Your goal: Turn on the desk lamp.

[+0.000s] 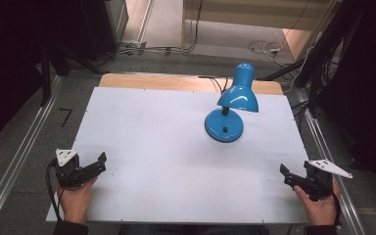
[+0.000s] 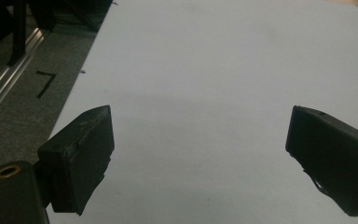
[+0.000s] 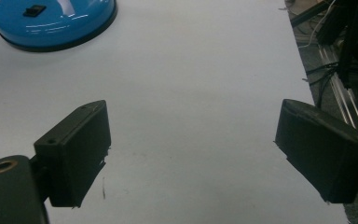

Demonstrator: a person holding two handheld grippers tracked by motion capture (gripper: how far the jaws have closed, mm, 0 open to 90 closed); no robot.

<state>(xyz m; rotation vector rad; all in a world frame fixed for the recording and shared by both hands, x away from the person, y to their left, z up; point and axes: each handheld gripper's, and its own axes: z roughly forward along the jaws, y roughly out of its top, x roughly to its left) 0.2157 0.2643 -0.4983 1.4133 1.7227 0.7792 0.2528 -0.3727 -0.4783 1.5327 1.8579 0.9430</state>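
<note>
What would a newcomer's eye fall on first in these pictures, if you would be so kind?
The glossy blue desk lamp stands out: it sits upright on the far right part of the white table, its shade tilted over its round base, which bears a small black switch. Next come the two black grippers at the near edge, the left gripper and the right gripper, each held in a hand, jaws wide apart with nothing between them.

Soft, even light from above falls on my white table [image 1: 166, 147], which reads slightly bluish and dull. The room around it sinks into near black at both sides. My blue lamp [image 1: 235, 98] carries bright glare streaks on its shade and base and casts only a faint shadow. All pictures look soft and grainy; in the gripper views my close black jaws are blurred.
</note>
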